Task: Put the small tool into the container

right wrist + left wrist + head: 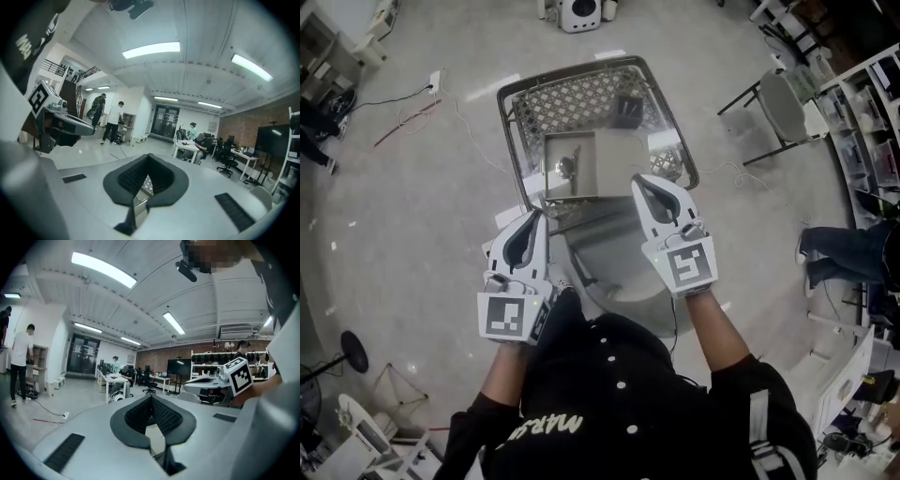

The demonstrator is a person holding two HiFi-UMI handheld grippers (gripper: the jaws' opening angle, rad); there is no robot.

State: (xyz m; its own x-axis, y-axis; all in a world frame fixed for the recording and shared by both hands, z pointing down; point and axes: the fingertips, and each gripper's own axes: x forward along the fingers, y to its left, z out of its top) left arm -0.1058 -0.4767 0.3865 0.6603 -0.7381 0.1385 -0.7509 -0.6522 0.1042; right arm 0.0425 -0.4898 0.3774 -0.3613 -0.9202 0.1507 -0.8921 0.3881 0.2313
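You stand on a pale grey floor strewn with thin cables. Straight ahead of you is a wire basket with a lattice bottom. A folding chair stands off to its right, well apart, and lower on that side a seated person's legs reach in from the edge. Nothing lies between your tools and the basket. Inside the basket, towards its near side, sits the container, an open-topped, dull metal-coloured box. The small tool appears to lie in the container's left half. It is a little shiny piece with a rounded end, too small to make out further. Your right gripper points at the container's near right corner with its jaws pressed together and nothing between them. Your left gripper sits lower, short of the basket's near rim, with its jaws likewise closed and empty.
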